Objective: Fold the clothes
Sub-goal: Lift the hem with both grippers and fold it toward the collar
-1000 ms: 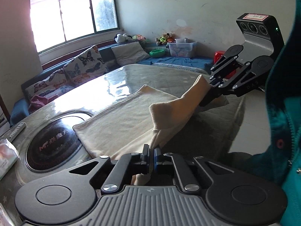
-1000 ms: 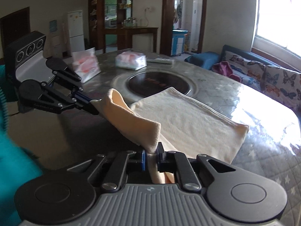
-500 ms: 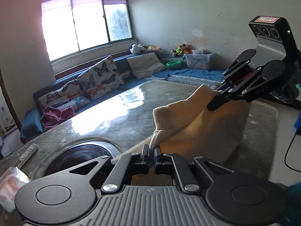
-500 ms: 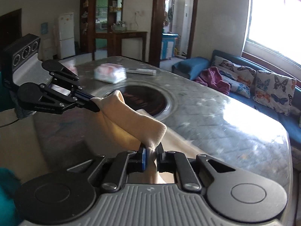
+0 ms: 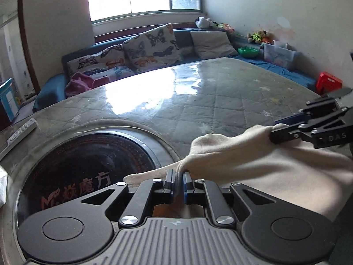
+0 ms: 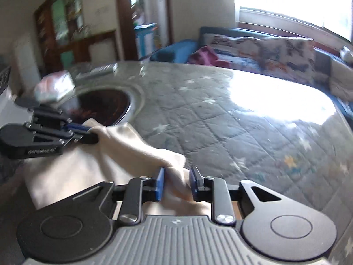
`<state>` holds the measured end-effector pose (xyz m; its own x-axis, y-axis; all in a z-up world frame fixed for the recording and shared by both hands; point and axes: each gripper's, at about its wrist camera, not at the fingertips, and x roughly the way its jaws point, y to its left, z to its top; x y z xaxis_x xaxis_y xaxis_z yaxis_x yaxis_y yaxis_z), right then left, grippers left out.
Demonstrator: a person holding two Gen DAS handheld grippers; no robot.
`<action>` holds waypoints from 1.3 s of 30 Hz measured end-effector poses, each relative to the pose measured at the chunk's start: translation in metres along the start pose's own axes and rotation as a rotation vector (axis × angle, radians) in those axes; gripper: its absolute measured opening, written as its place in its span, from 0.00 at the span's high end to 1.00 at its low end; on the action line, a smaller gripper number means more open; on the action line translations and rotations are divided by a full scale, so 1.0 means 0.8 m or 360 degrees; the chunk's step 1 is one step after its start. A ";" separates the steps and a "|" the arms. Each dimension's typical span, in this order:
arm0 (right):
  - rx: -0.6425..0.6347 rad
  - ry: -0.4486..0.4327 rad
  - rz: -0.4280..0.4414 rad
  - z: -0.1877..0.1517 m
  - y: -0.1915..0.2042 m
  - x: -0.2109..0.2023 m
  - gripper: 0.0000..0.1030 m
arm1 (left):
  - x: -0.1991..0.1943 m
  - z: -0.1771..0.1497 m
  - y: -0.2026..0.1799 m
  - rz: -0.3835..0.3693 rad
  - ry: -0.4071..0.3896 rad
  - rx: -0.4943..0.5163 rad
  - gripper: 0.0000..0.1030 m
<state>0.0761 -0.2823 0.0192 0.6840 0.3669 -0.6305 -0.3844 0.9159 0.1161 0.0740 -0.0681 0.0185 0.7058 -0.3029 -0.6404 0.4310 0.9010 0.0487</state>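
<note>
- Two hand-held grippers meet over one cream cloth [image 5: 253,161], which lies bunched on the quilt-patterned counter [image 5: 220,92] just beside its round black inset plate [image 5: 88,161].
- Left hand-held gripper [image 5: 177,184]: its jaws have just been opening, and a narrow gap shows between the blue pads, with a fold of the cloth running between them.
- Right hand-held gripper [image 6: 176,184]: its jaws have just been opening too and stand plainly apart, released; a corner of the cloth sits loose in the gap.
- A remote control [image 5: 18,132] lies at the counter's left edge.
</note>
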 end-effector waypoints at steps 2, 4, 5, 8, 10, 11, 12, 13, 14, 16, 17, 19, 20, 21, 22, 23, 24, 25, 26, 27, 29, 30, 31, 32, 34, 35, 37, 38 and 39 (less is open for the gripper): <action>0.0060 -0.0053 -0.0023 -0.005 -0.008 -0.010 0.67 | -0.003 0.002 0.004 0.0034 -0.0007 -0.0020 0.84; 0.0046 -0.0077 -0.0080 -0.010 -0.013 -0.028 0.67 | -0.011 0.003 0.002 0.0051 -0.0033 -0.0033 0.84; 0.0038 -0.0088 -0.0109 -0.013 -0.016 -0.037 0.67 | -0.014 0.004 0.002 0.0055 -0.0042 -0.0045 0.84; 0.0020 -0.0082 -0.0105 -0.023 -0.020 -0.059 0.69 | -0.027 0.010 -0.004 0.0042 -0.0086 -0.0053 0.85; 0.0015 -0.0058 -0.0089 -0.027 -0.019 -0.059 0.75 | -0.038 0.014 -0.014 0.0012 -0.0126 -0.0042 0.86; 0.0013 -0.0046 -0.0081 -0.028 -0.019 -0.059 0.79 | -0.042 0.016 -0.019 -0.0006 -0.0143 -0.0038 0.87; 0.0011 -0.0034 -0.0074 -0.030 -0.018 -0.059 0.80 | -0.044 0.018 -0.023 -0.0033 -0.0149 -0.0040 0.87; 0.0009 -0.0021 -0.0066 -0.032 -0.018 -0.059 0.80 | -0.044 0.019 -0.027 -0.0070 -0.0148 -0.0046 0.87; 0.0007 -0.0009 -0.0059 -0.034 -0.017 -0.059 0.80 | -0.043 0.020 -0.030 -0.0104 -0.0141 -0.0053 0.87; 0.0008 -0.0002 -0.0114 -0.037 -0.016 -0.053 0.80 | -0.035 0.022 -0.036 -0.0162 -0.0108 -0.0071 0.87; -0.0001 0.0001 -0.0141 -0.039 -0.014 -0.050 0.80 | -0.030 0.022 -0.039 -0.0179 -0.0092 -0.0073 0.87; 0.0031 0.0010 -0.0151 -0.037 -0.015 -0.047 0.80 | -0.020 0.021 -0.045 -0.0160 -0.0058 -0.0049 0.87; 0.0049 0.0014 -0.0155 -0.035 -0.016 -0.046 0.80 | -0.015 0.020 -0.044 -0.0151 -0.0035 -0.0055 0.87; 0.0065 0.0016 -0.0152 -0.035 -0.017 -0.047 0.80 | -0.010 0.020 -0.042 -0.0152 -0.0016 -0.0079 0.87; 0.0080 0.0015 -0.0158 -0.032 -0.018 -0.048 0.80 | -0.008 0.020 -0.040 -0.0164 -0.0011 -0.0102 0.87; 0.0076 0.0000 -0.0142 -0.028 -0.016 -0.049 0.80 | -0.008 0.020 -0.038 -0.0177 -0.0012 -0.0120 0.87; 0.0069 -0.0018 -0.0123 -0.025 -0.013 -0.051 0.80 | -0.009 0.022 -0.037 -0.0192 -0.0025 -0.0127 0.87; 0.0063 -0.0035 -0.0103 -0.021 -0.010 -0.052 0.80 | -0.010 0.023 -0.038 -0.0204 -0.0039 -0.0127 0.87; 0.0056 -0.0052 -0.0084 -0.018 -0.007 -0.053 0.81 | -0.010 0.025 -0.040 -0.0212 -0.0049 -0.0122 0.87; 0.0049 -0.0052 -0.0058 -0.013 -0.003 -0.049 0.83 | -0.009 0.028 -0.043 -0.0217 -0.0054 -0.0115 0.87; 0.0019 -0.0044 -0.0028 -0.004 0.006 -0.037 0.86 | -0.005 0.032 -0.046 -0.0219 -0.0050 -0.0112 0.87; -0.0004 -0.0037 -0.0027 -0.002 0.011 -0.030 0.86 | -0.002 0.034 -0.047 -0.0218 -0.0044 -0.0114 0.87; -0.0018 -0.0022 -0.0022 0.001 0.014 -0.022 0.87 | 0.001 0.034 -0.048 -0.0218 -0.0038 -0.0119 0.87; -0.0025 -0.0005 -0.0032 0.002 0.015 -0.016 0.88 | 0.004 0.035 -0.048 -0.0218 -0.0031 -0.0123 0.87; -0.0056 0.0020 -0.0071 0.003 0.018 -0.005 0.88 | 0.012 0.035 -0.047 -0.0217 -0.0012 -0.0143 0.86; -0.0083 0.0027 -0.0101 0.003 0.020 0.002 0.88 | 0.015 0.035 -0.046 -0.0217 -0.0006 -0.0156 0.86; -0.0081 0.0033 -0.0101 0.003 0.019 0.003 0.88 | 0.018 0.034 -0.044 -0.0217 -0.0010 -0.0183 0.85; -0.0081 0.0034 -0.0100 0.004 0.019 0.002 0.88 | 0.018 0.034 -0.043 -0.0217 -0.0012 -0.0194 0.85; -0.0083 0.0015 -0.0099 0.004 0.018 -0.002 0.88 | 0.018 0.034 -0.042 -0.0218 -0.0018 -0.0203 0.85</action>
<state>0.0715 -0.2693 0.0243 0.7018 0.3081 -0.6423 -0.3734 0.9269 0.0366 0.0848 -0.1110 0.0284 0.6519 -0.4286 -0.6255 0.4494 0.8828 -0.1365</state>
